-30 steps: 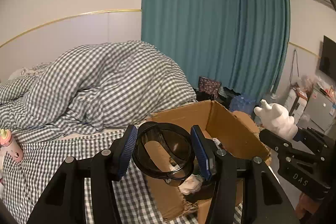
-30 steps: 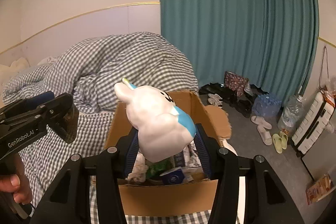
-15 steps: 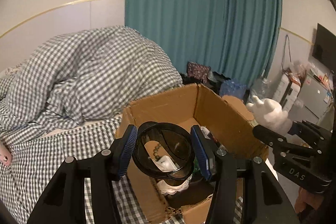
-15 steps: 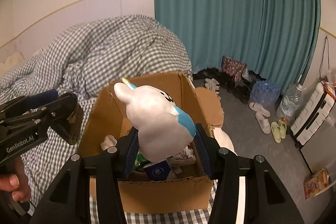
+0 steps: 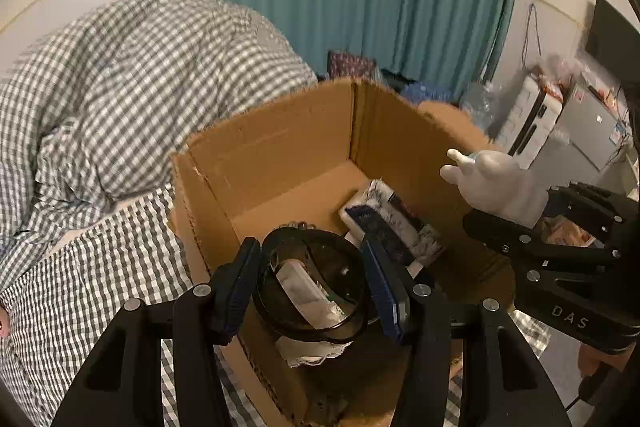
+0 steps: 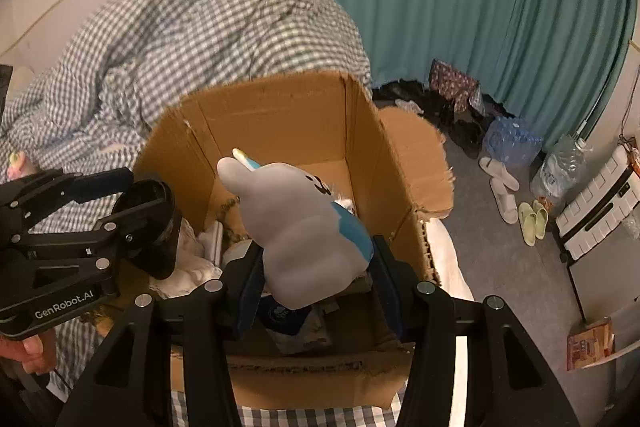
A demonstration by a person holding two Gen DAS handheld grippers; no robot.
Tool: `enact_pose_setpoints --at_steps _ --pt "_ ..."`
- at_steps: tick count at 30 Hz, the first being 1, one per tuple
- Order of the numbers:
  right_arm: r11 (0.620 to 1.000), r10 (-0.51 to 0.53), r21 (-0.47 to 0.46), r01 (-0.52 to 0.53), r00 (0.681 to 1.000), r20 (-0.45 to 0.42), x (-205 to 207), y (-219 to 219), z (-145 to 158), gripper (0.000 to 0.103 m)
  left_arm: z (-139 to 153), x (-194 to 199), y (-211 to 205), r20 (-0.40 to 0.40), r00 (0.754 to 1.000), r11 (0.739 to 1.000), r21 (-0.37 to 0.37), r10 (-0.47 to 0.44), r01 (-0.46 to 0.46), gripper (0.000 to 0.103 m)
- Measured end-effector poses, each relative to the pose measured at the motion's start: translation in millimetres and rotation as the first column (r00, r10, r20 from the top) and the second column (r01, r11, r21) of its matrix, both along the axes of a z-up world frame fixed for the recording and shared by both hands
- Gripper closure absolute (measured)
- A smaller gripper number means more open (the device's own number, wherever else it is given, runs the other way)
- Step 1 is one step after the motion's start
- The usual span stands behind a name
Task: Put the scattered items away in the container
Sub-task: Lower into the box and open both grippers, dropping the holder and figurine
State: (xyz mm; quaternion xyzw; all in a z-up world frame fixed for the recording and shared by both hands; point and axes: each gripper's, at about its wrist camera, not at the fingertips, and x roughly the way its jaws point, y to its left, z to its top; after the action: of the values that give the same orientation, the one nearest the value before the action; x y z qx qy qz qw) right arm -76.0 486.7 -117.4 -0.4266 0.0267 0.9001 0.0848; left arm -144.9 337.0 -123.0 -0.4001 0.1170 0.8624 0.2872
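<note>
Over box: corrugated cardboard box (image 6: 280, 115) on gingham bed (image 5: 100, 267)
Left gripper (image 5: 312, 283): fingers clamp round smoky clear cup (image 5: 316, 291)
Right gripper (image 6: 316, 267): fingers clamp smooth white-and-blue toy (image 6: 292, 227)

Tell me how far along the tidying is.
Several items already lie in the cardboard box. In hand: the left tool grips a dark cup, the right tool a white toy, both over the box, unreleased. Left: a small pink item on the bed.
</note>
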Motion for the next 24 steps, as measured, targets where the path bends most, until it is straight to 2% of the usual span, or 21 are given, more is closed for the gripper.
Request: enact_pose_setpoints --at_steps 4,8,19,20,21,22,23,24 --pt "1.0 0.024 -0.008 -0.023 0.998 0.062 -11.3 -1.3 -13.8 0.053 -16.3 -14.2 8.8 0.08 0.996 0.999 -0.012 -0.049 0.05 0.049" --pt "1.0 0.03 -0.004 -0.029 0.995 0.096 -15.6 -1.0 -25.1 0.053 -31.6 -20.5 16.0 0.119 0.991 0.997 -0.053 -0.055 0.062 0.049" --pt "0.999 0.031 0.038 -0.036 0.992 0.121 -18.4 -5.5 -27.6 0.053 -40.3 -22.3 16.2 0.109 0.993 0.996 -0.075 -0.05 0.058 0.046" --pt "0.999 0.031 0.037 -0.036 0.992 0.12 -17.9 -4.9 -27.0 0.048 -40.0 -22.6 16.0 0.105 0.993 0.996 -0.076 -0.045 0.054 0.046" --pt "0.999 0.028 0.037 -0.033 0.993 0.116 -17.7 -5.2 -26.1 0.044 -39.2 -23.0 15.5 0.101 0.994 0.996 -0.077 -0.039 0.047 0.039" --pt "0.999 0.022 0.04 -0.027 0.994 0.108 -17.1 -5.6 -24.1 0.035 -38.1 -23.2 13.8 0.098 0.995 0.996 -0.076 -0.031 0.039 0.03" --pt "0.999 0.015 0.046 -0.02 0.995 0.097 -15.8 -5.6 -21.4 0.029 -36.6 -23.5 11.7 0.096 0.995 0.997 -0.071 -0.023 0.03 0.028" --pt "0.999 0.011 0.05 -0.015 0.996 0.087 -14.9 -6.1 -18.9 0.028 -34.7 -24.3 9.7 0.098 0.995 0.998 -0.063 -0.016 0.023 0.026"
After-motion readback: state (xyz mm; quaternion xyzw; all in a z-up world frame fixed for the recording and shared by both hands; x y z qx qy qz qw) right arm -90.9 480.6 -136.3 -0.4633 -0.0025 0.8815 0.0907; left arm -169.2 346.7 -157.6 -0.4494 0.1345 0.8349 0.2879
